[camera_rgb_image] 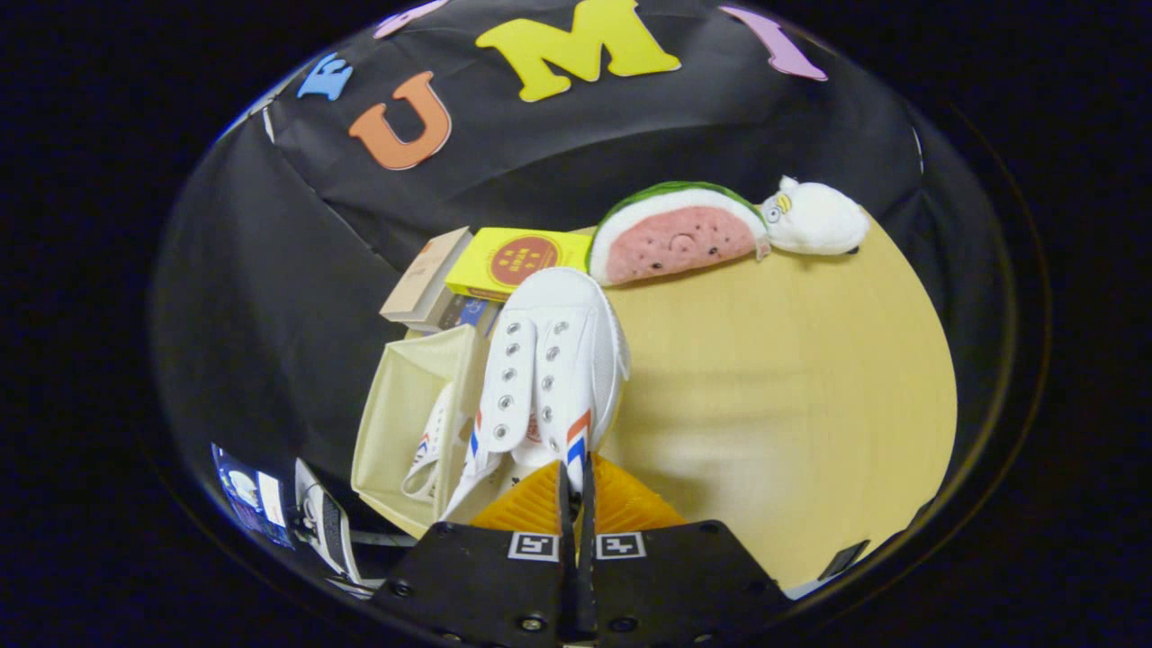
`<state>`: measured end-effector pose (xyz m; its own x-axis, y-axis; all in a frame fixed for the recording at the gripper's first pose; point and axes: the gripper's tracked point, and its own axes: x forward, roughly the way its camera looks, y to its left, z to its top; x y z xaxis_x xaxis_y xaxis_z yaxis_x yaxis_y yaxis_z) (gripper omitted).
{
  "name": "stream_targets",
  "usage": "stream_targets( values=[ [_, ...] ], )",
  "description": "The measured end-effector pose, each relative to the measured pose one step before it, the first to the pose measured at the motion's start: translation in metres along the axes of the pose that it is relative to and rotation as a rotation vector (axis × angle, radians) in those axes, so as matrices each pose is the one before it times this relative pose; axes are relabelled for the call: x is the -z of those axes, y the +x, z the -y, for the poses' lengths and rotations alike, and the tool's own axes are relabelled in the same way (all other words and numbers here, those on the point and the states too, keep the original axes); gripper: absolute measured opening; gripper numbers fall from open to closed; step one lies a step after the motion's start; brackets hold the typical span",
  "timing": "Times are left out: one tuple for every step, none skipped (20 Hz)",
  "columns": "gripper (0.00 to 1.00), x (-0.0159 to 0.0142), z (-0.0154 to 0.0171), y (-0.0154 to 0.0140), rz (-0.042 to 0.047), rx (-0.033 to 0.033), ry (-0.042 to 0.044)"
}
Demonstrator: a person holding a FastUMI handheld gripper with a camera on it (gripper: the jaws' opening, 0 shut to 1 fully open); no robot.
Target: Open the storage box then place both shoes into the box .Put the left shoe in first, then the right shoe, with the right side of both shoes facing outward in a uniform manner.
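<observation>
Gripper view: watermelon plush [677, 236] beyond shoe [556, 360]

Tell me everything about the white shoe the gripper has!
The shoe is a white sneaker, canvas by the look, with a smooth rounded toe cap, two rows of metal eyelets, no laces in them, and red and blue stripes on its side. The gripper is shut on its heel end, orange fingers pressed nearly together. Its toe points away from the fingers, toward the yellow box. It hangs at the edge of the open cream storage box, which already holds another shoe.
</observation>
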<state>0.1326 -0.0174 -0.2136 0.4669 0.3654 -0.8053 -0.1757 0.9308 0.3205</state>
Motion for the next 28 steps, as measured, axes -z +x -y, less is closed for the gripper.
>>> stream_targets(
  values=[
    [0.00,-0.00048,-0.02041,0.00438,-0.00172,-0.01197,-0.01460],
    [0.00,-0.00038,-0.01932,0.00440,-0.00026,-0.01247,-0.00804],
    [0.00,-0.00005,-0.01908,0.00748,-0.00470,-0.00848,-0.01258],
    [0.00,0.00125,-0.01559,0.00767,-0.00671,0.00481,-0.01407],
    [0.00,0.00104,-0.01323,0.00799,-0.00572,0.01188,-0.01604],
    [0.00,0.00155,-0.01340,0.00809,-0.00337,0.01115,-0.01453],
    [0.00,0.00184,-0.01276,0.00783,-0.00127,0.01025,-0.00934],
    [0.00,0.00199,-0.00993,0.00834,-0.00204,0.00945,-0.00100],
    [0.00,0.00279,-0.00849,0.00820,-0.00206,0.00788,0.00194],
    [0.00,0.00300,-0.00505,0.00862,-0.00150,0.01373,0.00223],
    [0.00,0.00240,-0.00168,0.00835,0.00281,0.02108,0.00073],
    [0.00,0.00319,0.00044,0.00810,0.00448,0.03305,-0.00897],
    [0.00,0.00354,0.00336,0.00727,0.00390,0.04047,-0.01815],
    [0.00,0.00540,0.00089,0.00641,0.00201,0.03445,-0.00642],
    [0.00,0.00294,-0.00111,0.00512,0.00571,0.01550,-0.00168],
    [0.00,0.00068,-0.00111,0.00286,0.00873,0.01247,-0.00645],
    [0.00,-0.00104,-0.00055,0.00263,0.01525,0.01036,-0.01285],
    [0.00,-0.00036,-0.00042,0.00117,0.00384,0.01523,-0.00788],
    [0.00,0.00430,-0.00354,0.00123,0.00246,0.01863,0.00402],
    [0.00,0.00171,-0.00096,0.00087,0.00665,0.01796,-0.00815],
    [0.00,0.00655,-0.00193,0.00159,-0.00762,0.00793,-0.01545],
    [0.00,0.00851,-0.00103,0.00241,-0.01269,0.00439,-0.00547],
    [0.00,0.00582,-0.00007,0.00344,-0.00244,0.00718,-0.00321],
    [0.00,-0.00136,0.00156,0.00172,0.01087,0.01219,-0.00631],
    [0.00,-0.00102,0.00194,0.00252,0.00777,0.01449,-0.00638],
    [0.00,0.00110,0.00125,-0.00052,-0.00933,0.01039,0.00361],
    [0.00,0.00090,-0.00323,-0.00017,-0.00476,-0.01008,0.00410],
    [0.04,-0.00147,-0.00323,0.00071,0.00413,-0.01567,-0.00124]
  ],
)
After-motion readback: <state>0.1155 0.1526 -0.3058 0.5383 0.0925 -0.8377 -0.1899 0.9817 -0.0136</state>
